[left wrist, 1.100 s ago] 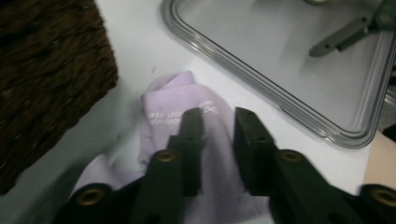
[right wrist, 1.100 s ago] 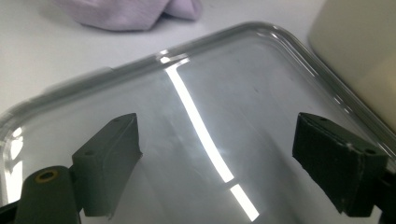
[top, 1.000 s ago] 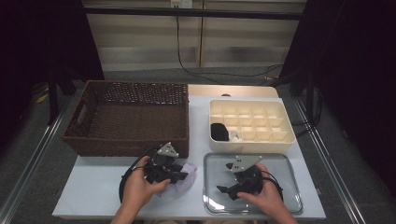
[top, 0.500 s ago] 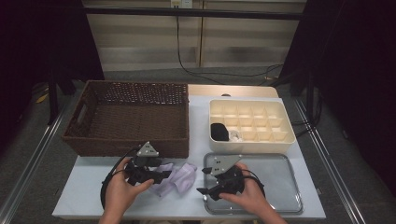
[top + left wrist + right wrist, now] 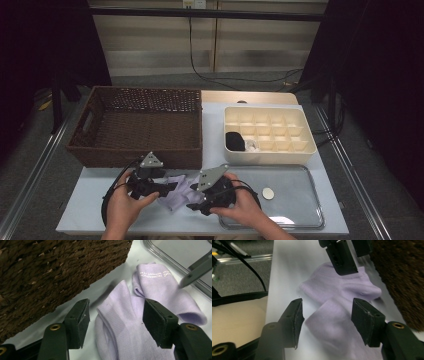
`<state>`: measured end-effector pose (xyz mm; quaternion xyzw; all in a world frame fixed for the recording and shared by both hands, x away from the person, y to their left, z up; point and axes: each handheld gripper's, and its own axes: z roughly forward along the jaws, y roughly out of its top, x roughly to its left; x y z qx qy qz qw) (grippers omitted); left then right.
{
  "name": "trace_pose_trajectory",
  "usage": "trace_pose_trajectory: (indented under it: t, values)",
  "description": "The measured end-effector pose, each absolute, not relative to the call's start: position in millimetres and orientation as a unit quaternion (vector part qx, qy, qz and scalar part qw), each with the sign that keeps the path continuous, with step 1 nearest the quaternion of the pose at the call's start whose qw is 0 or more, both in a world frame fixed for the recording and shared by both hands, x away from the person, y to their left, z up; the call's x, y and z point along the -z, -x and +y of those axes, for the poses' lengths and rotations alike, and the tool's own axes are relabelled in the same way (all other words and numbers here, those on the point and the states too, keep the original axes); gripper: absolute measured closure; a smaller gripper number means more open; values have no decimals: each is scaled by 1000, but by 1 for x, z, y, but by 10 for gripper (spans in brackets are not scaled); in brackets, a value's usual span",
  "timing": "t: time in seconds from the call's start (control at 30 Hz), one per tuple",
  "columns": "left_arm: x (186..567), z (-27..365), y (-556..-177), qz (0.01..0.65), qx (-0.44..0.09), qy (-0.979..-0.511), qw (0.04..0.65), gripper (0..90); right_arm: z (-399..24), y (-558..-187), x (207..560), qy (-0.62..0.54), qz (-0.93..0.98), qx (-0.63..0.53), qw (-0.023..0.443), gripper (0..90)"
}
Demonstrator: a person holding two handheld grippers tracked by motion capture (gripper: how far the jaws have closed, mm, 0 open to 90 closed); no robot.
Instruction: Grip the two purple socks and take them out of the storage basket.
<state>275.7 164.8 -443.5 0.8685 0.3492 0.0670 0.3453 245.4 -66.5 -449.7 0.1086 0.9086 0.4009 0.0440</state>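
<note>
Table: white top (image 5: 95, 210), with a dark woven basket (image 5: 137, 125) at the back left, a cream box with little compartments (image 5: 270, 132) at the back right, and a clear tray (image 5: 295, 195) at the front right.
Sock place: the pale purple socks (image 5: 177, 192) lie on the white top, just in front of the basket and just beside the tray's left edge.
Sock shape: soft and crumpled; two socks lie partly one on the other (image 5: 130, 322), running across the table from one hand toward the other.
Left gripper (image 5: 165, 186): jaws apart and just been opening; sock cloth lies between them, and the pads are not pressing on it.
Right gripper (image 5: 192, 204): jaws apart and just been closing; a sock fold (image 5: 329, 320) sits between them, not pinched yet.
Which way: the socks are between the two grippers, which point in at them from each side.
Nearer hand: both are close; I cannot tell which is closer.
Next move, I think: each gripper has to close on its own end of the cloth.
</note>
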Motion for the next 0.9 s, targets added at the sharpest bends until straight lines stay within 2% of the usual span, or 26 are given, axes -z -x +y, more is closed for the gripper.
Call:
trace_pose_trajectory:
  t: [0.23,0.5,0.7,0.9]
  values:
    - [445,161,-275,344,-62,-870,347,383,-55,-251,466,-116,924,-361,51,522]
    - [446,159,-274,339,-61,-870,353,386,-69,-260,463,-140,921,-358,65,806]
    - [447,157,-275,336,-58,-870,355,387,-86,-267,451,-173,902,-393,50,847]
    - [447,153,-273,331,-53,-873,354,390,-99,-267,433,-202,867,-456,-10,849]
